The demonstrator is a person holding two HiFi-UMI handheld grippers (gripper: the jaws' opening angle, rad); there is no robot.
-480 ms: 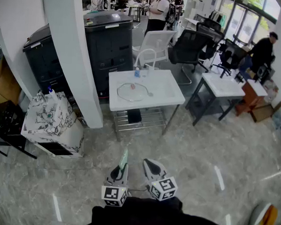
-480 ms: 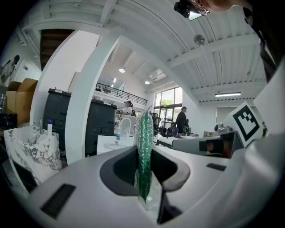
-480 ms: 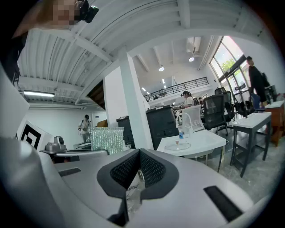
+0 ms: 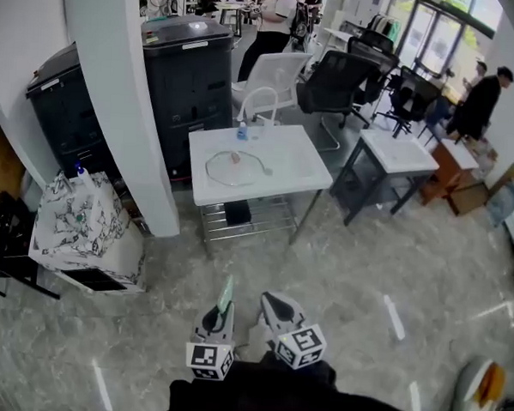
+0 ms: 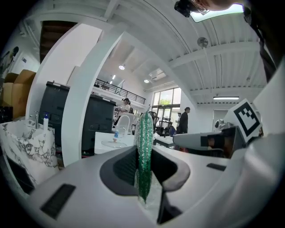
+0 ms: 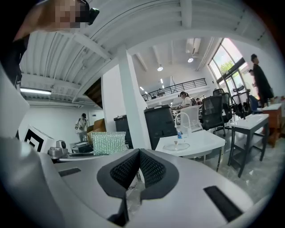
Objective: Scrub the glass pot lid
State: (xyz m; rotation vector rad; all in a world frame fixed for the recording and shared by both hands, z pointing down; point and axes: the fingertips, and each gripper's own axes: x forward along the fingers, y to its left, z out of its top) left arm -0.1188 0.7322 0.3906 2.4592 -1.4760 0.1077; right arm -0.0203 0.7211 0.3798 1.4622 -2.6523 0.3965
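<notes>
Head view, left first: pinched green scrubber (image 4: 227,293) upright in left claw (image 4: 222,314). Stood well apart from lid (image 4: 235,168), flat on white counter (image 4: 289,163) ahead. Held right claw (image 4: 273,306) pressed together, empty. Risked scrubber slipping from that thin pinch under pressure; risked lid skating across counter if scrubbed unsteadied.
</notes>
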